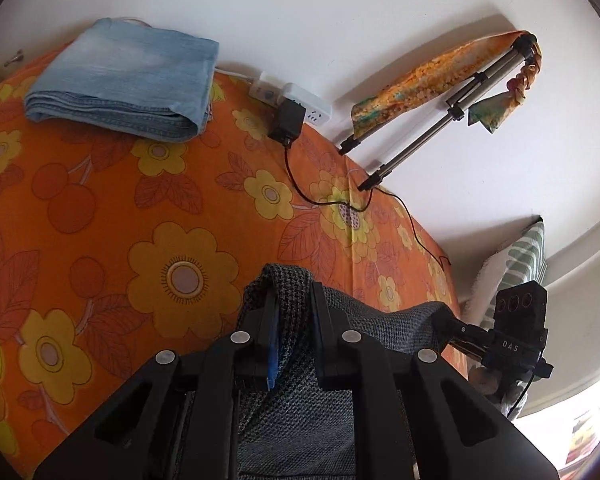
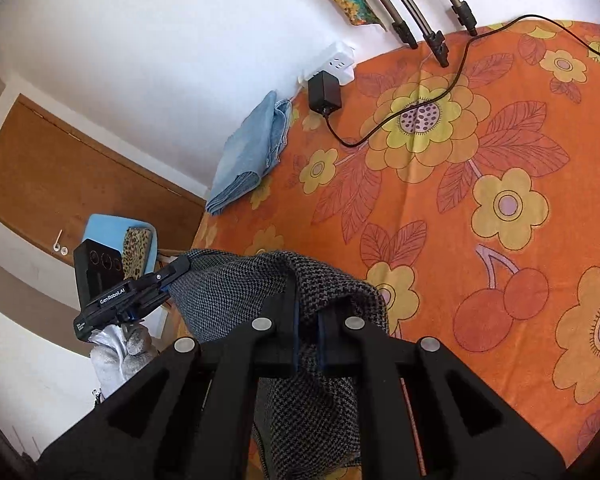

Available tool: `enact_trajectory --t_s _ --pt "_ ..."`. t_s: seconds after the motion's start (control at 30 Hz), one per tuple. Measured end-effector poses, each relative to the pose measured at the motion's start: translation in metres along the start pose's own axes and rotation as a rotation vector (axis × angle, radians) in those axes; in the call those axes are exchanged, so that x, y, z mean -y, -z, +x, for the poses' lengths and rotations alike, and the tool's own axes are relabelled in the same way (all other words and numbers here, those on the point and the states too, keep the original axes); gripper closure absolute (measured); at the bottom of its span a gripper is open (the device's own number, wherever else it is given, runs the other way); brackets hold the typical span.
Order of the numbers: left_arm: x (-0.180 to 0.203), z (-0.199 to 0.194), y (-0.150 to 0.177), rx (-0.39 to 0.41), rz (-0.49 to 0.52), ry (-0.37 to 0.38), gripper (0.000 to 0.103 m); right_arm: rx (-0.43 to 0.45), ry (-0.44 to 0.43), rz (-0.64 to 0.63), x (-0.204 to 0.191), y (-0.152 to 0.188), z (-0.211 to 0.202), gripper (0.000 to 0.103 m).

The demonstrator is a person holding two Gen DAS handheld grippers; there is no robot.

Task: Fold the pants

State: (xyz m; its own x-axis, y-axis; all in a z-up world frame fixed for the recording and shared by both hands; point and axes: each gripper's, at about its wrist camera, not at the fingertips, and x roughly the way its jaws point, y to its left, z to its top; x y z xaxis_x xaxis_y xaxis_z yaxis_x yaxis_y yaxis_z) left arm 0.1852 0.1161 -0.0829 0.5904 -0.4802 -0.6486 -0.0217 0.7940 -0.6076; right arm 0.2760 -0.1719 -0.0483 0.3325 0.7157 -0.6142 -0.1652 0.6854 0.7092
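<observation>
Both grippers hold the same grey-black knit pants (image 1: pixel 296 320) lifted above the orange flowered bed sheet (image 1: pixel 100 208). My left gripper (image 1: pixel 294 292) is shut on one bunched edge of the pants. My right gripper (image 2: pixel 308 284) is shut on another edge of the pants (image 2: pixel 236 284), which hang down between the fingers. The right gripper shows at the right in the left wrist view (image 1: pixel 444 316), and the left gripper shows at the left in the right wrist view (image 2: pixel 180 266). The cloth stretches between them.
Folded light-blue jeans (image 1: pixel 128 76) lie at the far end of the bed by the wall. A white power strip (image 1: pixel 300 104) with a black adapter (image 1: pixel 286 122) and cable lies near tripod legs (image 1: pixel 420 132) draped with an orange cloth. A striped pillow (image 1: pixel 516 268) is at right.
</observation>
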Motion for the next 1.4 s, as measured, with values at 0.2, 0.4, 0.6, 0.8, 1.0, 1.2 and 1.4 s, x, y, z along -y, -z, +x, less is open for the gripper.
enact_trajectory --t_s 0.2,0.4,0.6,0.8,1.0,1.2,1.4 --pt "-0.012 0.021 -0.005 -0.026 -0.032 -0.017 0.091 0.004 -0.037 0.058 0.013 -0.002 0.009 0.046" --pt "-0.022 0.027 -0.005 -0.036 -0.07 -0.017 0.091 -0.041 -0.018 0.054 0.016 0.017 0.005 0.046" --pt "-0.019 0.031 -0.009 -0.034 -0.064 -0.025 0.091 -0.094 0.113 -0.106 -0.006 0.052 0.006 0.077" --pt "-0.008 0.048 -0.016 -0.022 -0.011 -0.066 0.089 -0.062 0.263 -0.14 0.002 0.042 0.009 0.091" --pt "-0.004 0.036 -0.021 -0.019 0.048 -0.119 0.069 -0.077 0.302 -0.18 0.005 0.045 0.009 0.09" --pt "0.0 -0.003 -0.016 0.048 0.126 -0.128 0.065 -0.077 0.337 -0.2 0.001 0.055 -0.006 0.088" --pt "0.041 -0.009 0.007 0.038 0.325 -0.097 0.065 0.032 0.469 -0.29 -0.028 0.065 -0.03 0.086"
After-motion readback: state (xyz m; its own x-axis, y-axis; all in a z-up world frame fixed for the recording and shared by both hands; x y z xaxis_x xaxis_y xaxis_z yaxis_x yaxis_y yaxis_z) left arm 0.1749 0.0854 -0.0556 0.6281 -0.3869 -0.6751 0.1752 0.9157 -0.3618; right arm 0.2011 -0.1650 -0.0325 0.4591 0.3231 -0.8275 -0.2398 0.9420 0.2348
